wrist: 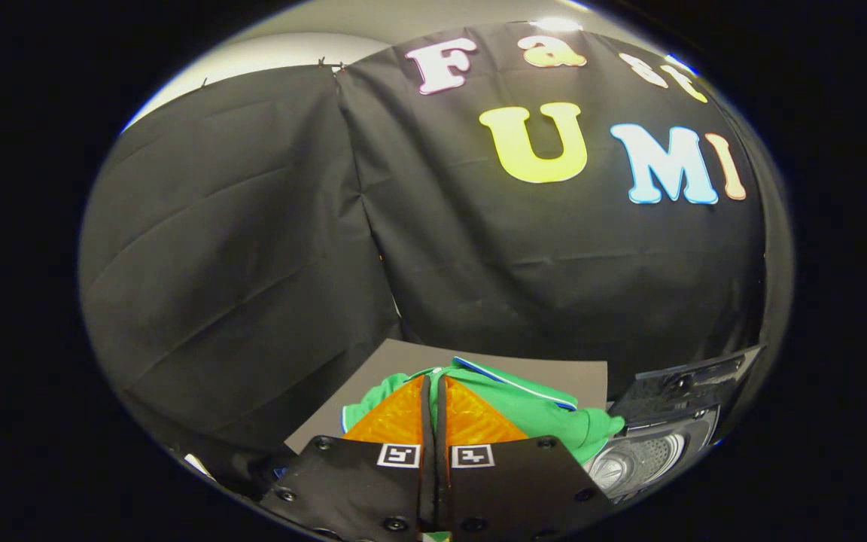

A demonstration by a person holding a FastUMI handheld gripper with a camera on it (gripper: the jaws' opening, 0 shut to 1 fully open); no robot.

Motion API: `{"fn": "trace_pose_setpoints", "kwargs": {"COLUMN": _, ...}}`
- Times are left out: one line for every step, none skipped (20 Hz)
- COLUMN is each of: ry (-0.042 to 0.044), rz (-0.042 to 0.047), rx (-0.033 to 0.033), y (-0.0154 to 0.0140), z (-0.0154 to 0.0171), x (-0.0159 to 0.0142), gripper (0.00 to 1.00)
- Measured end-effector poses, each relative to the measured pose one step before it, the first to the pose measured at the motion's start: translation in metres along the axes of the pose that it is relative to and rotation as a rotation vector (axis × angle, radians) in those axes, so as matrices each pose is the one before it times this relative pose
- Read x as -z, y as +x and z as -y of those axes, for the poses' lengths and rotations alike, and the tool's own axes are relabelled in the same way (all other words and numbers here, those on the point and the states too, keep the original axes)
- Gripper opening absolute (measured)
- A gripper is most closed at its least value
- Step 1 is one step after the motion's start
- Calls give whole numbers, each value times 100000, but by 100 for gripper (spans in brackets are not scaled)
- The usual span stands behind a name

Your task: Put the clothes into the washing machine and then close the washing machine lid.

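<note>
My gripper [434,379] is shut, its two fingers pressed together with only a thin slit between them. A green garment [539,414] with white and blue trim bunches around the fingertips on both sides, and a bit of green shows under the fingers, so the cloth looks pinched between them. To the right and lower down stands the washing machine [674,421], its dark lid [693,384] raised and its metal drum [633,459] open to view. The garment's right fold overlaps the machine's near rim.
A grey mat [554,373] lies beyond the garment, in front of the black cloth wall. Dark cloth hangs down at the left of the mat. The raised lid stands behind the drum opening.
</note>
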State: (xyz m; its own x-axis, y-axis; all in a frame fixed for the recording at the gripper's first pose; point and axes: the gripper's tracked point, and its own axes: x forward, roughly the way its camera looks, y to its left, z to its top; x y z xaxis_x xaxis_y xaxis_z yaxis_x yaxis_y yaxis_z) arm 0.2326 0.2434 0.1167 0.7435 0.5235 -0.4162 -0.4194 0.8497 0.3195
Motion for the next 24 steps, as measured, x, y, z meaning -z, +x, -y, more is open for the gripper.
{"fn": "trace_pose_setpoints", "kwargs": {"ry": -1056, "rz": 1631, "rx": -535, "y": -524, "z": -136, "x": -729, "gripper": 1}}
{"fn": "trace_pose_setpoints", "kwargs": {"ry": -574, "rz": 1706, "rx": -480, "y": -515, "z": -224, "x": -615, "gripper": 1}}
{"fn": "trace_pose_setpoints", "kwargs": {"ry": -339, "rz": 1475, "rx": -533, "y": -391, "z": -127, "x": -519, "gripper": 1}}
{"fn": "trace_pose_setpoints", "kwargs": {"ry": -523, "rz": 703, "rx": -304, "y": -333, "z": -76, "x": -424, "gripper": 1}}
{"fn": "trace_pose_setpoints", "kwargs": {"ry": -785, "rz": 634, "rx": 94, "y": -237, "z": 91, "x": -344, "gripper": 1}}
{"fn": "trace_pose_setpoints", "kwargs": {"ry": -492, "rz": 424, "rx": 11, "y": -290, "z": -12, "x": -148, "gripper": 1}}
{"fn": "trace_pose_setpoints", "kwargs": {"ry": 180, "rz": 471, "rx": -57, "y": -256, "z": 61, "x": -224, "gripper": 1}}
{"fn": "trace_pose_setpoints", "kwargs": {"ry": 297, "rz": 602, "rx": -101, "y": -186, "z": -54, "x": -118, "gripper": 1}}
{"fn": "trace_pose_setpoints", "kwargs": {"ry": -63, "rz": 595, "rx": 80, "y": -214, "z": 108, "x": -289, "gripper": 1}}
{"fn": "trace_pose_setpoints", "kwargs": {"ry": -368, "rz": 610, "rx": 370, "y": -217, "z": 203, "x": -212, "gripper": 1}}
{"fn": "trace_pose_setpoints", "kwargs": {"ry": -225, "rz": 662, "rx": 430, "y": -235, "z": 312, "x": -253, "gripper": 1}}
{"fn": "trace_pose_setpoints", "kwargs": {"ry": 8, "rz": 440, "rx": 285, "y": -243, "z": 306, "x": -161, "gripper": 1}}
{"fn": "trace_pose_setpoints", "kwargs": {"ry": 86, "rz": 512, "rx": 324, "y": -222, "z": 368, "x": -243, "gripper": 1}}
{"fn": "trace_pose_setpoints", "kwargs": {"ry": 143, "rz": 604, "rx": 655, "y": -300, "z": 527, "x": -100, "gripper": 1}}
{"fn": "trace_pose_setpoints", "kwargs": {"ry": 269, "rz": 377, "rx": 507, "y": -313, "z": 544, "x": -246, "gripper": 1}}
{"fn": "trace_pose_setpoints", "kwargs": {"ry": 465, "rz": 594, "rx": 468, "y": -266, "z": 515, "x": -166, "gripper": 1}}
{"fn": "trace_pose_setpoints", "kwargs": {"ry": 287, "rz": 501, "rx": 329, "y": -321, "z": 524, "x": -228, "gripper": 1}}
{"fn": "trace_pose_setpoints", "kwargs": {"ry": -84, "rz": 486, "rx": 599, "y": -383, "z": 586, "x": -199, "gripper": 1}}
{"fn": "trace_pose_setpoints", "kwargs": {"ry": -159, "rz": 594, "rx": 799, "y": -365, "z": 696, "x": -272, "gripper": 1}}
{"fn": "trace_pose_setpoints", "kwargs": {"ry": -248, "rz": 630, "rx": 804, "y": -353, "z": 719, "x": -179, "gripper": 1}}
{"fn": "trace_pose_setpoints", "kwargs": {"ry": -332, "rz": 620, "rx": 941, "y": -382, "z": 791, "x": -277, "gripper": 1}}
{"fn": "trace_pose_setpoints", "kwargs": {"ry": -235, "rz": 549, "rx": 1222, "y": -359, "z": 858, "x": -138, "gripper": 1}}
{"fn": "trace_pose_setpoints", "kwargs": {"ry": -21, "rz": 520, "rx": 1130, "y": -341, "z": 1016, "x": -208, "gripper": 1}}
{"fn": "trace_pose_setpoints", "kwargs": {"ry": 211, "rz": 326, "rx": 1185, "y": -250, "z": 952, "x": -93, "gripper": 1}}
